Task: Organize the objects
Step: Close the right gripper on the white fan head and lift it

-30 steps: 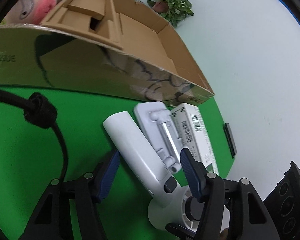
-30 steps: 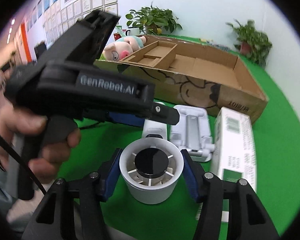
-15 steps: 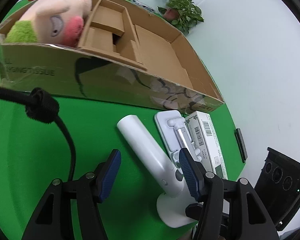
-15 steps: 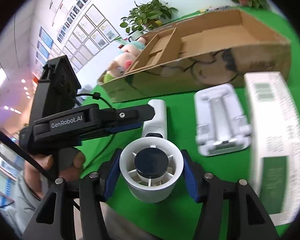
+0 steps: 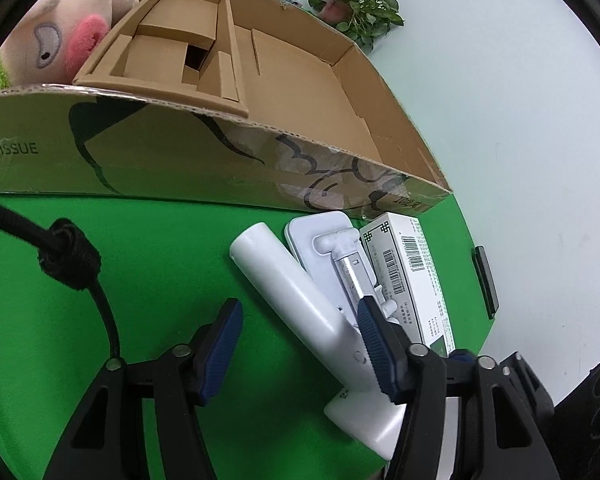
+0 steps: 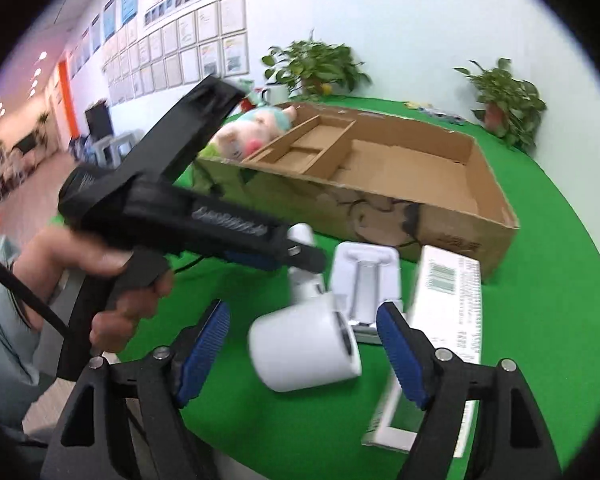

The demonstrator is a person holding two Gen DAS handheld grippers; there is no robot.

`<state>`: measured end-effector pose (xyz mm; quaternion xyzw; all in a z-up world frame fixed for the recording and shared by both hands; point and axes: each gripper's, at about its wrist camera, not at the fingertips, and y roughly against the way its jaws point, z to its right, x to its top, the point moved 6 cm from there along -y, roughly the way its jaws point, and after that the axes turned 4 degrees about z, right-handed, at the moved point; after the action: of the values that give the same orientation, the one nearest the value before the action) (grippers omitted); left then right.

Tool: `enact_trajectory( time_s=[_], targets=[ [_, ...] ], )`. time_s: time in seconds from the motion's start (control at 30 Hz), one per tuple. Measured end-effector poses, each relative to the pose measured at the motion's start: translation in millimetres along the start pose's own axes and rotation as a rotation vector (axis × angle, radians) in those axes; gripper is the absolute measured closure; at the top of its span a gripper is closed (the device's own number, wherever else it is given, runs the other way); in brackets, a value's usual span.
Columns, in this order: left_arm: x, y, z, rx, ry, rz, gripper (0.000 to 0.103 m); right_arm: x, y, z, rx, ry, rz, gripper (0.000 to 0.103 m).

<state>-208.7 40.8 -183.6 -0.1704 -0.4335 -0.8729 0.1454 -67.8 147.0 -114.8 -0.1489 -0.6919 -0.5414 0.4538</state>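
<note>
Handheld fan (image 5: 300, 304): white, lying on the green tabletop (image 5: 148, 264) just in front of the cardboard box (image 5: 204, 160); its handle points toward the box, its round head (image 6: 304, 350) toward the near edge.
Left gripper (image 5: 300, 354): jaws closing around the handle near the head; the right pad sits at the handle's side, the left pad is clear of it, so no grip yet.
Right gripper (image 6: 304, 346): jaws opening, standing wide on either side of the round head, neither pad pressing on it.
Handling: likely light, stiff plastic, smooth enough to slip; the head's grille looks the fragile part. The straight handle, close to the head where the weight sits, seems the better hold.
Neighbours: a white phone stand (image 5: 332, 256) lies just right of the handle, touching or nearly so; a white carton with barcodes (image 5: 408, 272) lies right of that.
Box: open-topped, with a cardboard insert at its left end and bare floor at its right.
Beyond: a plush pig (image 5: 56, 36) behind the box's left end; a potted plant (image 5: 356, 8) at the far wall.
</note>
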Motion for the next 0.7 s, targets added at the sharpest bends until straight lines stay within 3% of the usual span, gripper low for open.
enact_trajectory(
  time_s=[0.17, 0.27, 0.47, 0.6, 0.7],
  targets=[
    [-0.7, 0.3, -0.4, 0.015, -0.006, 0.007, 0.051, -5.7, -20.3, 8.5, -0.009, -0.049, -0.067, 0.027],
    [-1.0, 7.6, -4.4, 0.024, -0.006, 0.017, 0.051, -9.3, -19.2, 10.2, 0.054, -0.125, -0.096, 0.031],
    [-2.6, 19.9, -17.9, 0.044, -0.005, 0.017, 0.051, -11.6, -20.3, -34.0, 0.174, -0.127, -0.098, 0.032],
    [-4.3, 16.7, -20.5, 0.044, -0.018, -0.012, 0.051, -13.9, -25.3, -48.6, 0.094, -0.077, -0.102, 0.032],
    [-2.6, 7.4, -16.8, 0.027, -0.029, -0.042, 0.051, -14.2, -27.2, -47.9, 0.077, -0.124, -0.115, 0.031]
  ],
)
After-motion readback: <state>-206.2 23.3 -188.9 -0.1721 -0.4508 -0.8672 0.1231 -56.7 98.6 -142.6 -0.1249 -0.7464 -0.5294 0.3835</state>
